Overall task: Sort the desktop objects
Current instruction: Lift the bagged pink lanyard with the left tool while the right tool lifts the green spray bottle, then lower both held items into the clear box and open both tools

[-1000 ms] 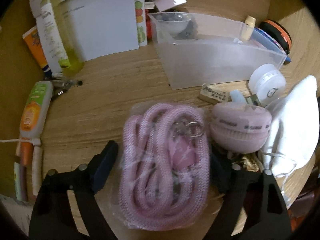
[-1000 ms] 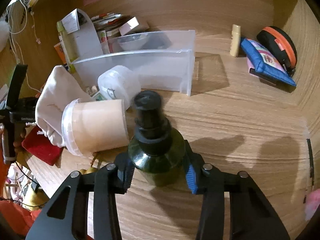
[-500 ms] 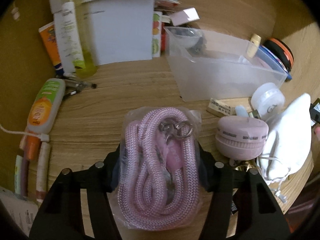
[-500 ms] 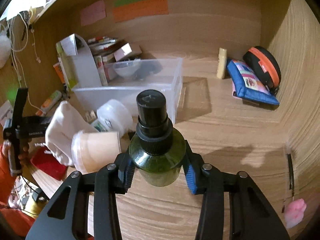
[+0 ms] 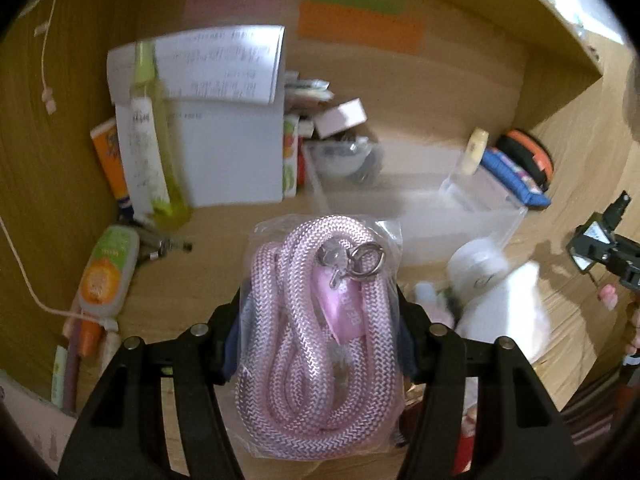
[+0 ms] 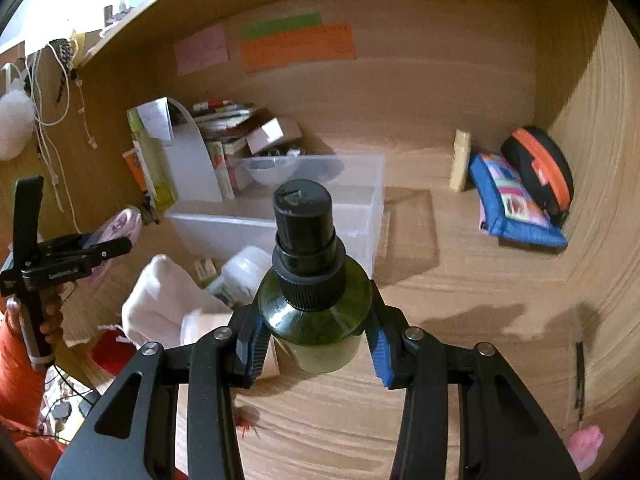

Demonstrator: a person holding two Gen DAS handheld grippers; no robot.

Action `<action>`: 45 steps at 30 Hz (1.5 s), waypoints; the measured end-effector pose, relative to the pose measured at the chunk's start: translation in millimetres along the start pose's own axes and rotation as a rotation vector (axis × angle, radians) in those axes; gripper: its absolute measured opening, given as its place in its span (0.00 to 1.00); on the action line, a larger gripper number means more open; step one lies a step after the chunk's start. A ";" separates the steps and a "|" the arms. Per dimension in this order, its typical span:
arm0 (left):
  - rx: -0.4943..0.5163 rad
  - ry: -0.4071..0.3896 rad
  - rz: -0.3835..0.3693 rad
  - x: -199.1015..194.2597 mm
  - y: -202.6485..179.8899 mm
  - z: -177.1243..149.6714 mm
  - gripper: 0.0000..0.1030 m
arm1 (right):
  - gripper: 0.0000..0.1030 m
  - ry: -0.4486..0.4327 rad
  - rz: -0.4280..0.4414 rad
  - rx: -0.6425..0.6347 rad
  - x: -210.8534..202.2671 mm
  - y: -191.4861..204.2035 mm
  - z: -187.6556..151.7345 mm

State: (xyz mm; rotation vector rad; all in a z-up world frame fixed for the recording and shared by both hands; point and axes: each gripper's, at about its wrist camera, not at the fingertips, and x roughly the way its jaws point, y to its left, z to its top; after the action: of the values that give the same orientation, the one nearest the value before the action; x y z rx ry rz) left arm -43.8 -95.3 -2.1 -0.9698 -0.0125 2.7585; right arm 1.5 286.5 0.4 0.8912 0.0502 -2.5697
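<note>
No legible text is found. Blurred print is seen on the white paper sheet (image 5: pixel 224 64), the green tube (image 5: pixel 146 136), the orange-labelled bottle (image 5: pixel 106 276) and the pink tag (image 5: pixel 346 312) inside the rope bag; none can be read. Small white lettering on the left hand-held gripper (image 6: pixel 120 246) is too small.

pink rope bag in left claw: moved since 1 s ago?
Yes. The pink rope bag lay on the desk beside the clear bin; the left claw closed on it and lifted it, so it now overlaps the bin's near edge.
</note>
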 end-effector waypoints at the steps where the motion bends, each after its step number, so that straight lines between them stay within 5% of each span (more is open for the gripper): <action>1: 0.001 -0.013 -0.002 -4.3 -2.1 3.3 0.58 | 0.38 -0.006 0.006 -0.002 -1.6 0.6 3.3; 23: -0.027 -0.153 -0.003 -35.9 -26.5 80.8 0.58 | 0.38 -0.059 0.115 -0.057 20.2 10.1 70.0; 45: -0.002 0.006 -0.065 72.3 -51.2 116.8 0.59 | 0.38 0.064 0.125 -0.032 120.5 1.8 108.2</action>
State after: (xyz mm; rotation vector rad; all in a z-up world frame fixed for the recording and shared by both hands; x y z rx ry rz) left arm -160.7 -23.0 48.7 -0.9614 -0.0446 2.6966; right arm -146.2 221.6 14.3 0.9349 0.0526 -2.4185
